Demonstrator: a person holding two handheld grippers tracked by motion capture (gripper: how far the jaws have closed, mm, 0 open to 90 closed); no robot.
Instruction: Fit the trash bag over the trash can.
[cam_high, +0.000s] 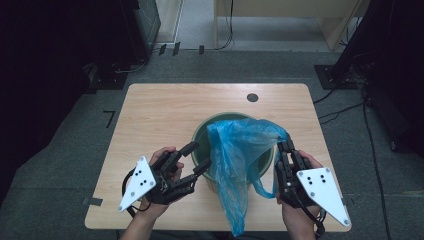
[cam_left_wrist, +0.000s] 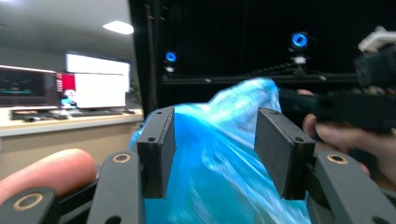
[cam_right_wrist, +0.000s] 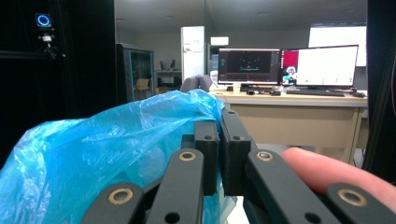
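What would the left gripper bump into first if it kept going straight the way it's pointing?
Most likely the blue plastic bag. The left gripper has open jaws aimed at it, with the film right ahead between them. From above, the green bin sits close beside, so depth is uncertain.

Grey carpet floor (cam_high: 60, 165), wooden table (cam_high: 150, 115), desk with lit monitors (cam_right_wrist: 289, 65)

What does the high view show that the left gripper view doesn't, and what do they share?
High view: the wooden table, the green bin with the bag draped over it, and the left gripper beside the rim, jaws apart. Left gripper view: office monitors on a desk beyond. Both: the blue plastic bag and the right gripper at the bag's edge.
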